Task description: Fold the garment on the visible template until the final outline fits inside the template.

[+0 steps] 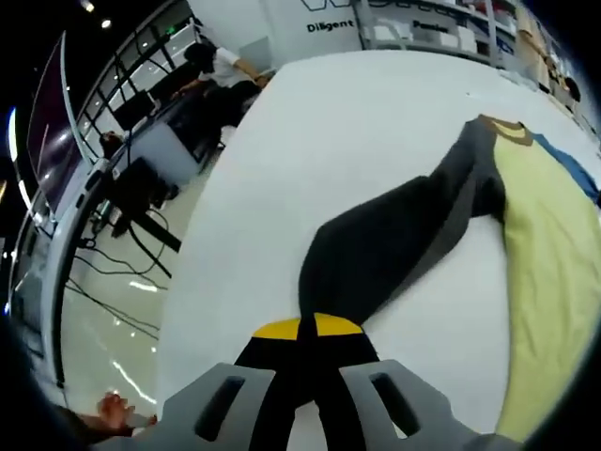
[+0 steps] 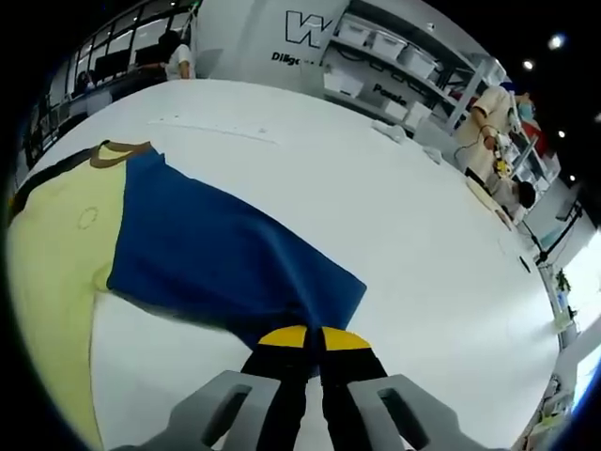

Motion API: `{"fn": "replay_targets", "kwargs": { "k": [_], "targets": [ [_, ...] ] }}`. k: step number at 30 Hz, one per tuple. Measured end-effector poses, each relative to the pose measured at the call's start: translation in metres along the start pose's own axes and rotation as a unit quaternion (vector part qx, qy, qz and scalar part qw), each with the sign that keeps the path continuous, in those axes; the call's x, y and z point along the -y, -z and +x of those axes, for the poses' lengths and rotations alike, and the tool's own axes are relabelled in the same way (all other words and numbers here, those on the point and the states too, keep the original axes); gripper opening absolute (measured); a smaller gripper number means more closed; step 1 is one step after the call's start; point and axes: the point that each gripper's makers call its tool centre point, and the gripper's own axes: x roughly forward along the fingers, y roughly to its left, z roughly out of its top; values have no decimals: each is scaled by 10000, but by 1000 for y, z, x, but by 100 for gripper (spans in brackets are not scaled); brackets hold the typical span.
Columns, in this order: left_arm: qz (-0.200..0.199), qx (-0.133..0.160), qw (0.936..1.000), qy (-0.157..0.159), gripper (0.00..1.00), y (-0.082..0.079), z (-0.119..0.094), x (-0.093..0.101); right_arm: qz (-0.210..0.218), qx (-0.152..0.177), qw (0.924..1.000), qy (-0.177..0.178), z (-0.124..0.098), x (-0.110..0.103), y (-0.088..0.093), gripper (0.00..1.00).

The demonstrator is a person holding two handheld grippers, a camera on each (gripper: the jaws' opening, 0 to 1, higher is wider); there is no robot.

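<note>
Here the left gripper (image 1: 308, 331) has its jaws closed on the cuff of the dark sleeve (image 1: 394, 240); the right gripper (image 2: 313, 340) has its jaws pinched together on the cuff of the blue sleeve (image 2: 216, 254); each sleeve runs from its gripper back to the pale yellow body of the shirt (image 1: 549, 272), which lies flat on the table (image 1: 329, 132) with its collar (image 1: 512, 130) away from the grippers; one shirt, two sleeves, one dark and one blue. The table is white and broad; I cannot make out a template outline on it. Around it the room is a bright hall; shelves (image 2: 394, 47) with white bins stand along the wall with lettering; a person (image 2: 493, 113) stands beyond the table's far edge, another (image 2: 174, 52) sits at desks; cables (image 1: 113, 272) trail on the glossy floor.
</note>
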Motion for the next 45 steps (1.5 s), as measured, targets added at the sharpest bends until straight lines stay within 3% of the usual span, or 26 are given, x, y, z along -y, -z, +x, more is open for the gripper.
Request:
{"fn": "replay_targets", "kwargs": {
  "k": [18, 21, 23, 25, 28, 33, 42, 45],
  "targets": [
    [80, -40, 10000, 37, 0, 2, -2, 1, 89, -151, 9998, -83, -16, 1, 27, 0],
    [40, -26, 9999, 101, 1, 2, -3, 2, 155, -204, 9994, -239, -17, -2, 31, 0],
    [-16, -31, 9998, 206, 3, 2, -5, 5, 634, -61, 9972, -404, -20, -5, 29, 11],
    [-117, 9, 9993, 342, 11, 0, -7, 9, 1260, 72, 9896, -694, -26, -10, 26, 23],
    [-130, 67, 9988, 471, 22, -3, -13, 13, 1784, 53, 9799, -892, -32, -8, 28, 31],
    [-72, 392, 9952, 888, 32, -16, -27, 29, 1993, 179, 9753, -936, -38, 5, 27, 33],
    [141, 960, 9890, 1113, 56, -36, -57, 41, 2287, 223, 9698, -822, -32, 22, 21, 33],
    [299, 1208, 9839, 1286, 67, -41, -68, 48, 2376, 186, 9675, -840, -27, 22, 20, 32]
  ]
}}
